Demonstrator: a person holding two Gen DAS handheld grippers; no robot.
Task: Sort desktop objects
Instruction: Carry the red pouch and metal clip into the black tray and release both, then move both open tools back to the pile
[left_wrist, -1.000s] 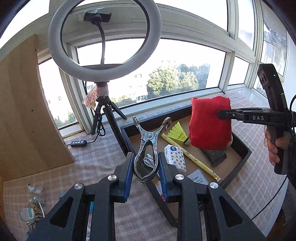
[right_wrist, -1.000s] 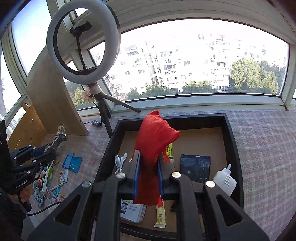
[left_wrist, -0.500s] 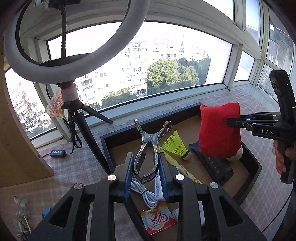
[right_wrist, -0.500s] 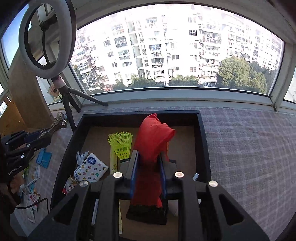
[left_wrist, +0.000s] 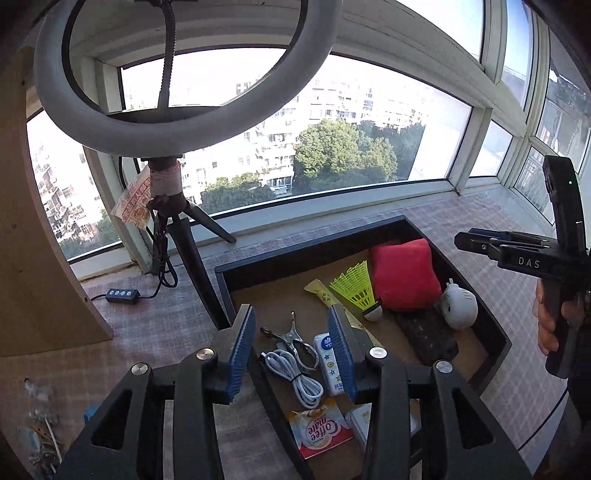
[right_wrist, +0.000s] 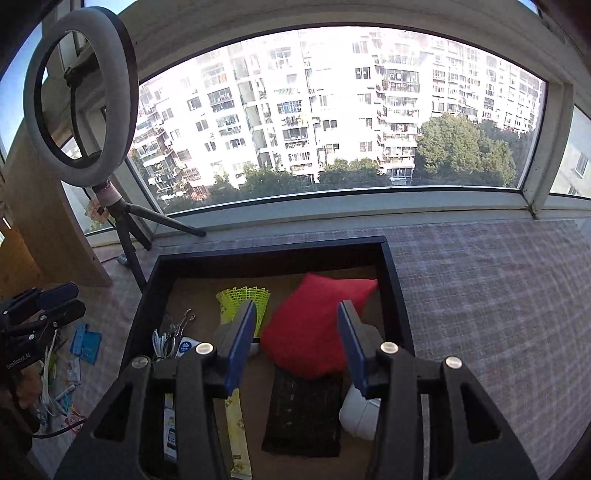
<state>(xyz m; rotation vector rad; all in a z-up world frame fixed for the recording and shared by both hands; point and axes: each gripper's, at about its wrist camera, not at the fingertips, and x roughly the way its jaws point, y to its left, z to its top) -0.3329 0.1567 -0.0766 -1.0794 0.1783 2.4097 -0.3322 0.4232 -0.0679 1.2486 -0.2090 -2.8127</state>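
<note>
A black tray with a brown floor sits on the checked cloth. My left gripper hangs over its near left corner, jaws opening, nothing pressed between the blue pads. Below them a metal clip lies in the tray beside a white cable. My right gripper is over the tray's right half, jaws opening. The red cloth bag rests free on a black pouch, its pads not touching it. The right gripper also shows side-on in the left wrist view, and the left gripper in the right wrist view.
The tray also holds a yellow shuttlecock, a white bottle, a tissue pack, a coffee creamer sachet and a long yellow packet. A ring light on a tripod stands left of the tray. Several small items lie on the cloth.
Both grippers let go: the clip dropped from the left jaws into the tray, and the red bag fell from the right jaws onto the black pouch. Both jaws now stand wider.
</note>
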